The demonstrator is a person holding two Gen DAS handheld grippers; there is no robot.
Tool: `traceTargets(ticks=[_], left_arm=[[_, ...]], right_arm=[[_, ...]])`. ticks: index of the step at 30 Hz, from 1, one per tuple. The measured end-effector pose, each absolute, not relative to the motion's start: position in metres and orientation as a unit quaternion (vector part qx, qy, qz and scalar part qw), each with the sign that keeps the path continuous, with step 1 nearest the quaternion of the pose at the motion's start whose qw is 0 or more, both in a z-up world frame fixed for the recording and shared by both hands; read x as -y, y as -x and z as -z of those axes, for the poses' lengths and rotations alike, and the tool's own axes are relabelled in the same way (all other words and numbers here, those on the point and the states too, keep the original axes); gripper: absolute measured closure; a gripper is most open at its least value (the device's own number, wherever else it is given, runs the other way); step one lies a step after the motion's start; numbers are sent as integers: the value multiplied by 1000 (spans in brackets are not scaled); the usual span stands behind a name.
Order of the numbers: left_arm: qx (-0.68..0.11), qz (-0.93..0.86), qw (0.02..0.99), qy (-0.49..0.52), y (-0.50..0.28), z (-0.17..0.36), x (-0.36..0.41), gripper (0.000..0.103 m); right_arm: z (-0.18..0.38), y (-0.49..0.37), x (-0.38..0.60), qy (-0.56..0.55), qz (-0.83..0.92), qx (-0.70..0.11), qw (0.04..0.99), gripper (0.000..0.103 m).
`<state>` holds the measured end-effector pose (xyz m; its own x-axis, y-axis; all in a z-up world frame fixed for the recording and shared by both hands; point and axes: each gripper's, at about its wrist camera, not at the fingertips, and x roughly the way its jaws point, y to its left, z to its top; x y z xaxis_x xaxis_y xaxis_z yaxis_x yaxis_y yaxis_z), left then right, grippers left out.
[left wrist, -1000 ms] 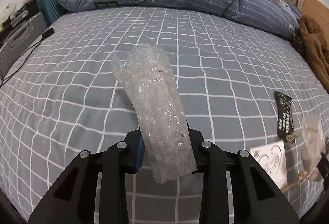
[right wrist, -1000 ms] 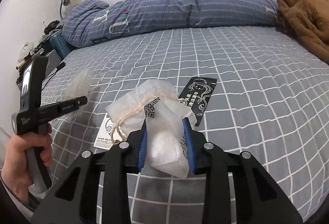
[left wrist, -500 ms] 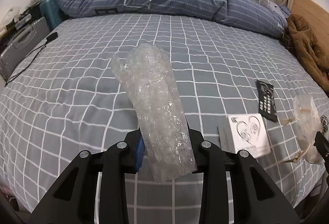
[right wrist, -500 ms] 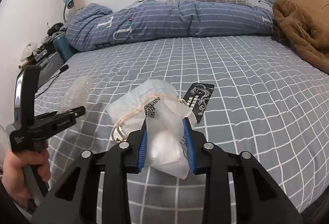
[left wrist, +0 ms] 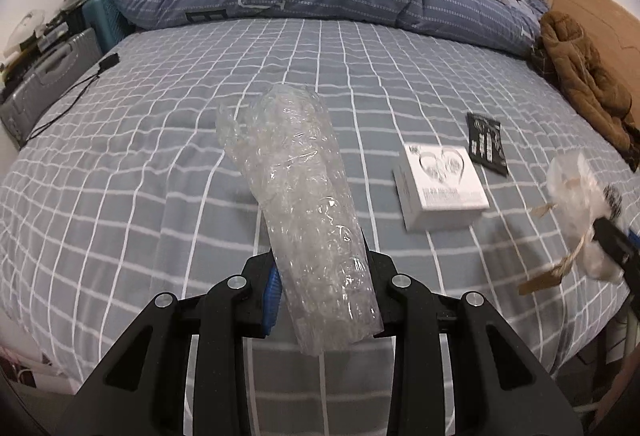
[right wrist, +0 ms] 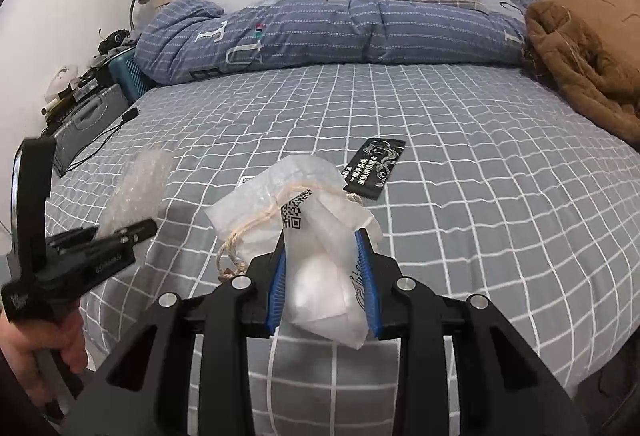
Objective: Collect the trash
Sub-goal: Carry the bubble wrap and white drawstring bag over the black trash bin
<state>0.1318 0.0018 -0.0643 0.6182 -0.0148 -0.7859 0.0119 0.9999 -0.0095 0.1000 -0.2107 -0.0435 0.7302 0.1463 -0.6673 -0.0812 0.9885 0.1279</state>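
Bubble wrap point(left wrist: 308, 220) clamped in left gripper point(left wrist: 320, 300), white bag point(right wrist: 316, 256) clamped in right gripper point(right wrist: 324, 292): both are mid-carry above the bed's point(right wrist: 500, 203) near edge, and next each needs a bin, not visible.

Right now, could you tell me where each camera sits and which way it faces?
Left wrist: on the left tool, angled down over the grey checked bed; its fingers clamp a clear bubble-wrap roll.
Right wrist: on the right tool, facing the window; clamps a white drawstring pouch; hand visible.
Shared: bed, black printed card.
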Motion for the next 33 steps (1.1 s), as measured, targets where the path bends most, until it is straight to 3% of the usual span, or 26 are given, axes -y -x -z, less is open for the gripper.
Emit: traceTargets(ticks=[33], left_arm=[[-461, 28, 887, 4, 32, 80, 20, 72]], right_arm=[[43, 34, 197, -25, -63, -371, 926, 73]])
